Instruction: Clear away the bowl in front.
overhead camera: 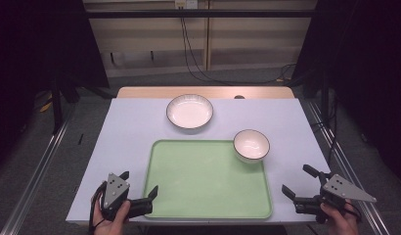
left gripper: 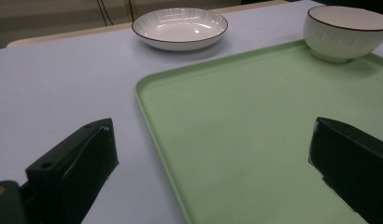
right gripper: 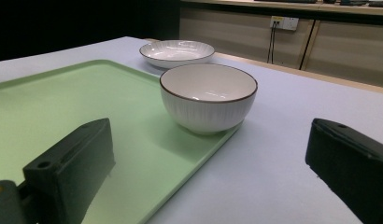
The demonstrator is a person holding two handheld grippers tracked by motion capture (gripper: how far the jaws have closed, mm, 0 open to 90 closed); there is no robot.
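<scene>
bowl (overhead camera: 251,145): sits on the far right corner of the green tray (overhead camera: 203,181), overhanging its rim
right gripper (overhead camera: 300,185): jaws wide apart, empty — bowl lies ahead and to its left, the nearer tool
left gripper (overhead camera: 140,188): jaws spread, empty, at tray's near left corner
plate (overhead camera: 189,111): on table beyond tray — apart from bowl

Your bench (overhead camera: 140,127) is evenly lit from above, while the room around it falls off into near-black at both sides of the high view. You get soft glare streaks on the white plate (left gripper: 180,28) in the left gripper view, and only faint shadows under the bowl (right gripper: 208,95) — nothing harsh. Both gripper views blur the near black fingers (left gripper: 73,172) and look slightly grainy; the high view is sharp but low in detail.
</scene>
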